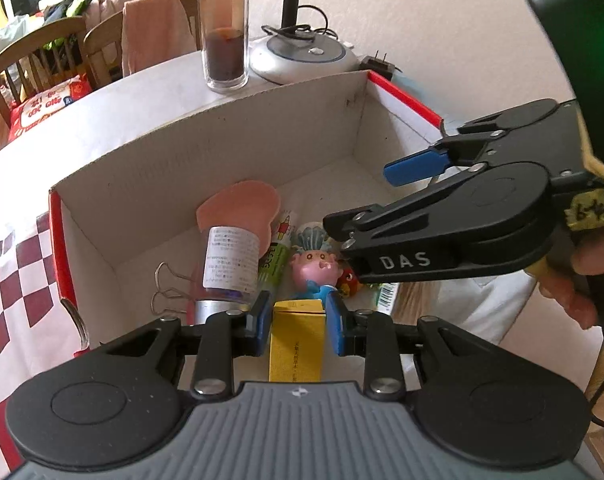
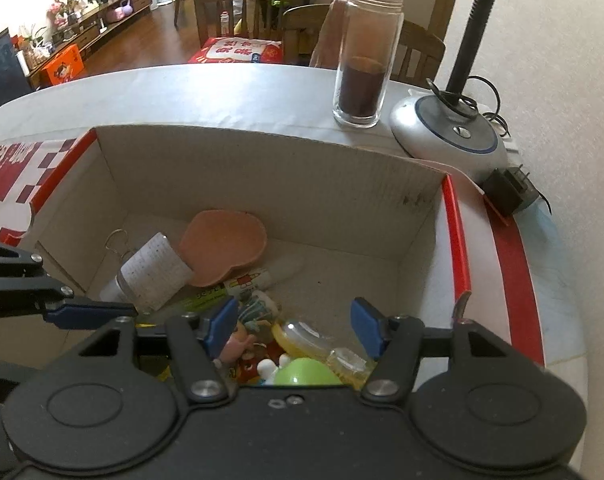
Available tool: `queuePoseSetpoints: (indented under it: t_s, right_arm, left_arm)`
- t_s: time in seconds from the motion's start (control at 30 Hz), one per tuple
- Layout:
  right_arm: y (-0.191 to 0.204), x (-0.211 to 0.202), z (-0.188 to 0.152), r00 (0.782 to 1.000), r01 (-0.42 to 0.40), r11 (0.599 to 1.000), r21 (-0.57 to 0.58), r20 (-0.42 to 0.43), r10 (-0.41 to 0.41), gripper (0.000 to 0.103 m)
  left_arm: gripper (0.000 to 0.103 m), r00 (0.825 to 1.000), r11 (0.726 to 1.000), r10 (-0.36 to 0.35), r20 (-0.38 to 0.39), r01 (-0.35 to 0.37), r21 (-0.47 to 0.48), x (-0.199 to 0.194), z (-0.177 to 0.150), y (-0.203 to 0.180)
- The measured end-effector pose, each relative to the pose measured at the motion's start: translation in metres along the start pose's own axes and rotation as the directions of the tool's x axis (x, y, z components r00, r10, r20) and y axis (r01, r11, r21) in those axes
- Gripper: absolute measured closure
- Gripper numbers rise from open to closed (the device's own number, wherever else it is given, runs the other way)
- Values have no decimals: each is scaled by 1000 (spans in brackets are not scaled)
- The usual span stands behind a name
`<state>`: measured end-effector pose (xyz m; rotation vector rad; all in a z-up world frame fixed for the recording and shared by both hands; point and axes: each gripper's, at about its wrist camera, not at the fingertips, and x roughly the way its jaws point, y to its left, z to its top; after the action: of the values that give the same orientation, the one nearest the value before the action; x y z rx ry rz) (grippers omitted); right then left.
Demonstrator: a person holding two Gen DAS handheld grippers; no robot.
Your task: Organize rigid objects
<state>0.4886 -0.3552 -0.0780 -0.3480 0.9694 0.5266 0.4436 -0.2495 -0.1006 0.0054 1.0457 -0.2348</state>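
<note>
A cardboard box with red edges holds several small things. My left gripper is shut on a yellow carton just above the box's near side. In the box lie a pink heart-shaped dish, a labelled bottle, a green glue stick, wire clips and a pink-faced figurine. My right gripper is open and empty above the box, over the figurine, a green toy and a yellow plastic piece. It shows from the side in the left wrist view.
A glass jar with dark contents and a silver lamp base with cable stand behind the box. A black plug adapter lies by the box's right corner. Wooden chairs stand beyond the table.
</note>
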Motion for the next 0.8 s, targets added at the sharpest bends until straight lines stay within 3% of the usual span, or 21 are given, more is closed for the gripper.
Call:
queuePoseSetpoints:
  t_s: [0.27,0.4,0.43,0.47,0.53,0.8]
  right_arm:
    - [1,-15,-2,1000,-4,1000,29,17,3,38]
    - [8,-25,-5,1000,4,1000,30,30,-4,32]
    - [10,-28,-6,999,6,999,32,32,-7,32]
    - [12,-30,-7,999,10,999,34,33,-11,32]
    - [16,-36,-8,999,23,999,43,42,-25,32]
    - [37,-63,-15,995,51,995,87,77,-58,28]
  left_arm:
    - [74,1000,999,-22,14,22,-42,-4,-2,5]
    - [71,997,997,-54,48,56,-51,-17,-7,8]
    - [67,997,997,-57,55,60,-53,-20,-8,9]
    - [55,996,997,-60,63,63,-54,-24,-10,10]
    - [48,994,996,-64,89,69,-54,-32,-14,13]
    - [48,986,996,-69,149,76,-41,-66,-29,30]
